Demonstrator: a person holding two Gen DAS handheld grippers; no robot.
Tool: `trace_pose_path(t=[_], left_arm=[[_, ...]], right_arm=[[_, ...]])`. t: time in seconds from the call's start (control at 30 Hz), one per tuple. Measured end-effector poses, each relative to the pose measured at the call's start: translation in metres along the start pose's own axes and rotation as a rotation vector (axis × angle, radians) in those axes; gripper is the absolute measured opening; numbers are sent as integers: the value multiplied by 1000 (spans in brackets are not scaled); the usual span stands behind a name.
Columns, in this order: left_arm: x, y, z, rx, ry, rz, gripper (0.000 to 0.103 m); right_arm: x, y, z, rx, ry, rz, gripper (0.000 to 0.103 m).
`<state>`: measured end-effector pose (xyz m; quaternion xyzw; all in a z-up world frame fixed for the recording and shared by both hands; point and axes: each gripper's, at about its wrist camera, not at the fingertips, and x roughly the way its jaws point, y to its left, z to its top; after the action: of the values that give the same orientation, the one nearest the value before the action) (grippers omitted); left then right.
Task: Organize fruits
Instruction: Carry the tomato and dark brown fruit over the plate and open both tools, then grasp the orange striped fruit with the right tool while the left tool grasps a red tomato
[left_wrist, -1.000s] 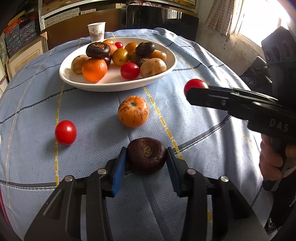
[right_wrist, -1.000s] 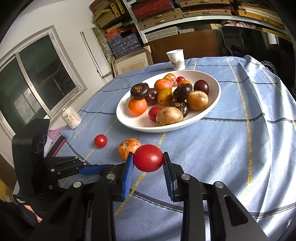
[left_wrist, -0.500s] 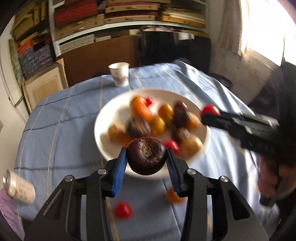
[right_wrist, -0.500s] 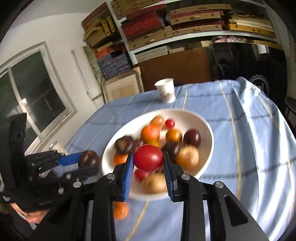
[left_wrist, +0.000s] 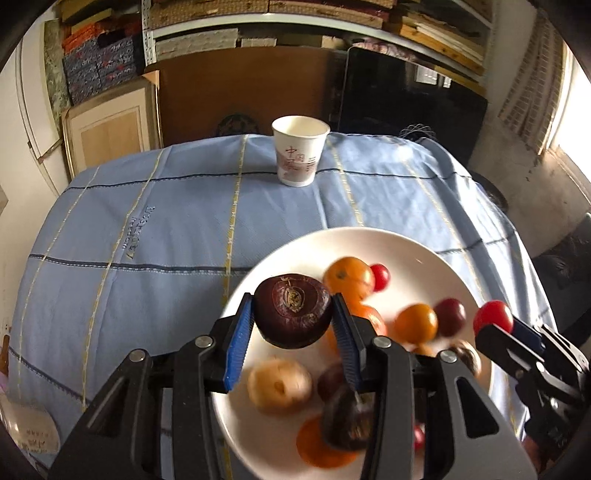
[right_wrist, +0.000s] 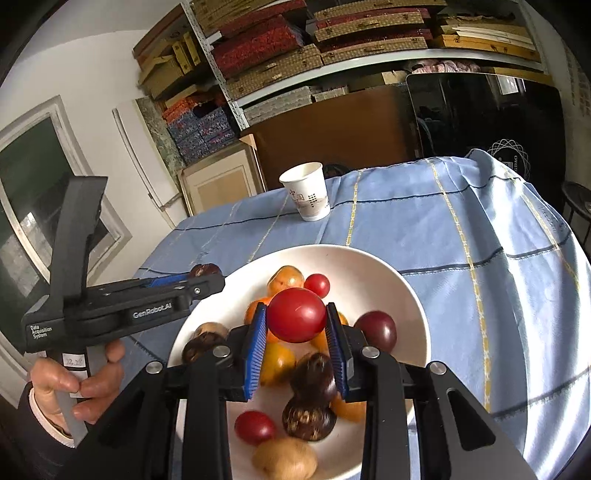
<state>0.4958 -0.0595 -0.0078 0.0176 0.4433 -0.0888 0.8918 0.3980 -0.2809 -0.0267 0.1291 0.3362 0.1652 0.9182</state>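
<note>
My left gripper (left_wrist: 293, 332) is shut on a dark brown-purple fruit (left_wrist: 292, 311) and holds it in the air over the left part of the white plate (left_wrist: 424, 251). My right gripper (right_wrist: 296, 334) is shut on a red tomato (right_wrist: 296, 315) and holds it above the plate (right_wrist: 369, 262). The plate holds several fruits: oranges, small red tomatoes, dark purple fruits and a tan one. The right gripper also shows in the left wrist view (left_wrist: 495, 325) at the plate's right side, the left gripper in the right wrist view (right_wrist: 203, 275) at the plate's left rim.
A white paper cup (left_wrist: 300, 155) stands on the blue checked tablecloth (left_wrist: 166, 229) behind the plate; it also shows in the right wrist view (right_wrist: 306, 192). Shelves with boxes, a brown board and a dark screen stand beyond the table. A small jar (left_wrist: 26, 428) lies at the lower left.
Both grippers lifted their fruits off the tablecloth and carried them forward over the plate. The orange fruit and small tomato left on the cloth are out of view now.
</note>
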Motion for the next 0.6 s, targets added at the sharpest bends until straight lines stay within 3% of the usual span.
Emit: trace_pose_path(t=[0.13, 0.23, 0.27, 0.4, 0.47, 0.5, 0.57, 0.6], left_arm=[[13, 5, 5, -15, 21, 19, 43], [11, 7, 3, -16, 11, 36, 66], [7, 7, 3, -14, -5, 46, 72], [-14, 7, -4, -10, -24, 32, 77], [-32, 9, -12, -21, -49, 25, 90], [-40, 10, -17, -26, -61, 24, 91], [-60, 12, -31, -31, -83, 13, 92], [-70, 14, -40, -31, -92, 9, 94]], right_arm=[[13, 0, 6, -4, 15, -12, 32], [17, 0, 7, -1, 25, -13, 34], [16, 0, 8, 2, 25, -7, 42], [2, 8, 8, -11, -1, -1, 43], [-12, 12, 4, -3, -8, 26, 43], [-18, 13, 2, 0, -11, 36, 44], [-35, 18, -9, 4, -21, 55, 56], [-40, 20, -14, 0, -25, 57, 57]])
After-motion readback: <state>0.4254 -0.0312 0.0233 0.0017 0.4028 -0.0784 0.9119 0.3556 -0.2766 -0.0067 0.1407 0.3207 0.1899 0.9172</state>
